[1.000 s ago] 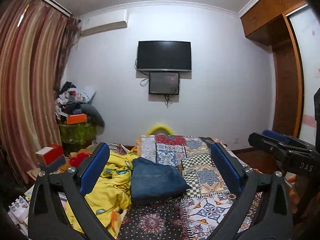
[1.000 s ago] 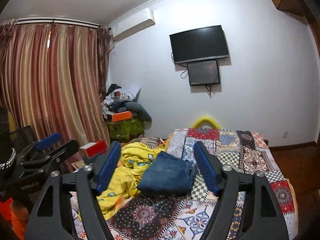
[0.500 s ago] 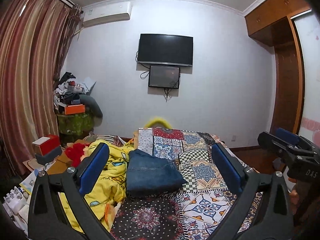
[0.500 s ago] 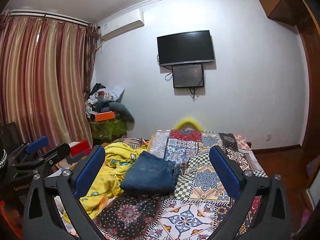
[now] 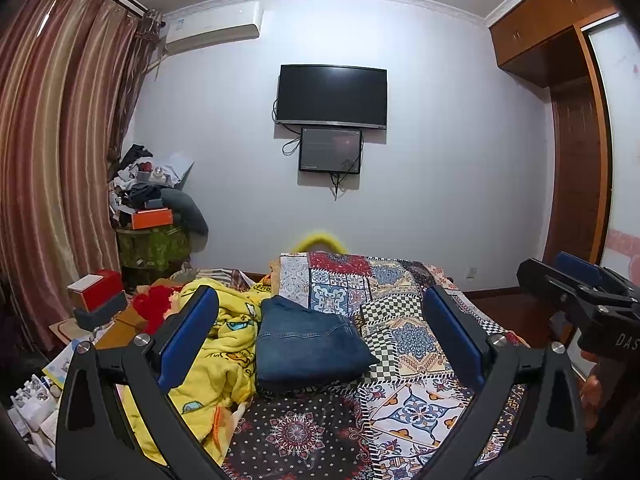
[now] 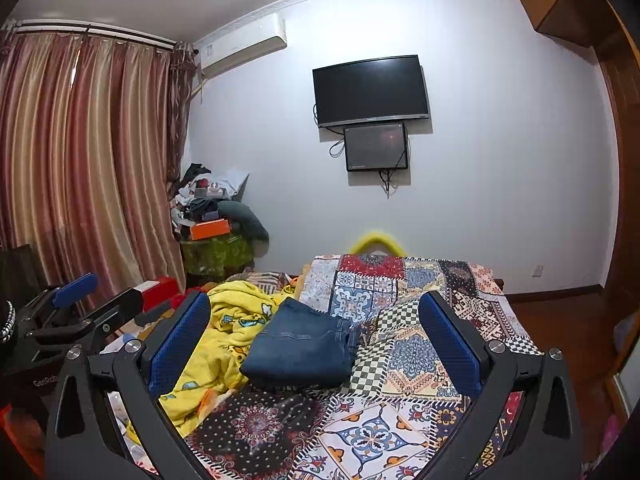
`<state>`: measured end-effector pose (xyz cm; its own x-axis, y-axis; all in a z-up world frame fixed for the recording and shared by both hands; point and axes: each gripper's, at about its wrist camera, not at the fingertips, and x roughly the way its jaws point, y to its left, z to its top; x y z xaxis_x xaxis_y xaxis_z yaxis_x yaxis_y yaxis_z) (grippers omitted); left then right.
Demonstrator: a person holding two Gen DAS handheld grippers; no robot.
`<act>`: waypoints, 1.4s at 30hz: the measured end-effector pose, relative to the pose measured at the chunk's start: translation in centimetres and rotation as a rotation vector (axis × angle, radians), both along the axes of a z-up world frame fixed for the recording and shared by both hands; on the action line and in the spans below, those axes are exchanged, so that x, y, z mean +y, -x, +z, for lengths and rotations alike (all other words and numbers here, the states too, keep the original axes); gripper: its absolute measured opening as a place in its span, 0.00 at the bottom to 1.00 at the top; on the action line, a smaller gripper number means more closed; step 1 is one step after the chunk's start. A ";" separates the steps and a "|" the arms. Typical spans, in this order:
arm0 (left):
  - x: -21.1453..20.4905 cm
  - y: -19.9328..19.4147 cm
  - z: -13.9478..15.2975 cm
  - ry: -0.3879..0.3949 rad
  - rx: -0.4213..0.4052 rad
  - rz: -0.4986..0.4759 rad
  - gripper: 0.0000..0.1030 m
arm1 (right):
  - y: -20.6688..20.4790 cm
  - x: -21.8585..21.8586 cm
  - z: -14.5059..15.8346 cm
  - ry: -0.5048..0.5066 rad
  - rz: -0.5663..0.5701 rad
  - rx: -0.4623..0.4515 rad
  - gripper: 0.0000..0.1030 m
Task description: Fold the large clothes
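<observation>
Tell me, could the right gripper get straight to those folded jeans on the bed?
Probably yes: the right gripper is open and empty, and nothing stands between it and the jeans ahead.

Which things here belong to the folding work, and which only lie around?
For the job:
- folded jeans on the patchwork bed cover
- yellow blanket, crumpled beside them
- left claw and right claw, both open and empty

Lying about:
- orange box
- red box
- television
</observation>
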<state>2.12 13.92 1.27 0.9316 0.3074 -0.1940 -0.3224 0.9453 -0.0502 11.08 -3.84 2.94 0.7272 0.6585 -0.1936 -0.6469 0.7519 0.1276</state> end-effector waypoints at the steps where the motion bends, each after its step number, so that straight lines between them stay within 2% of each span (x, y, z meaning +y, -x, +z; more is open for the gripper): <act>1: 0.0 0.0 0.0 0.001 0.000 0.001 1.00 | 0.0 0.0 0.0 0.000 -0.001 0.001 1.00; 25: 0.8 -0.3 -0.1 0.004 -0.008 -0.004 1.00 | -0.2 -0.6 0.2 -0.010 -0.003 0.022 1.00; 42: 1.4 -0.7 -0.6 0.048 0.010 -0.059 1.00 | -0.3 -0.3 0.2 -0.011 -0.006 0.026 1.00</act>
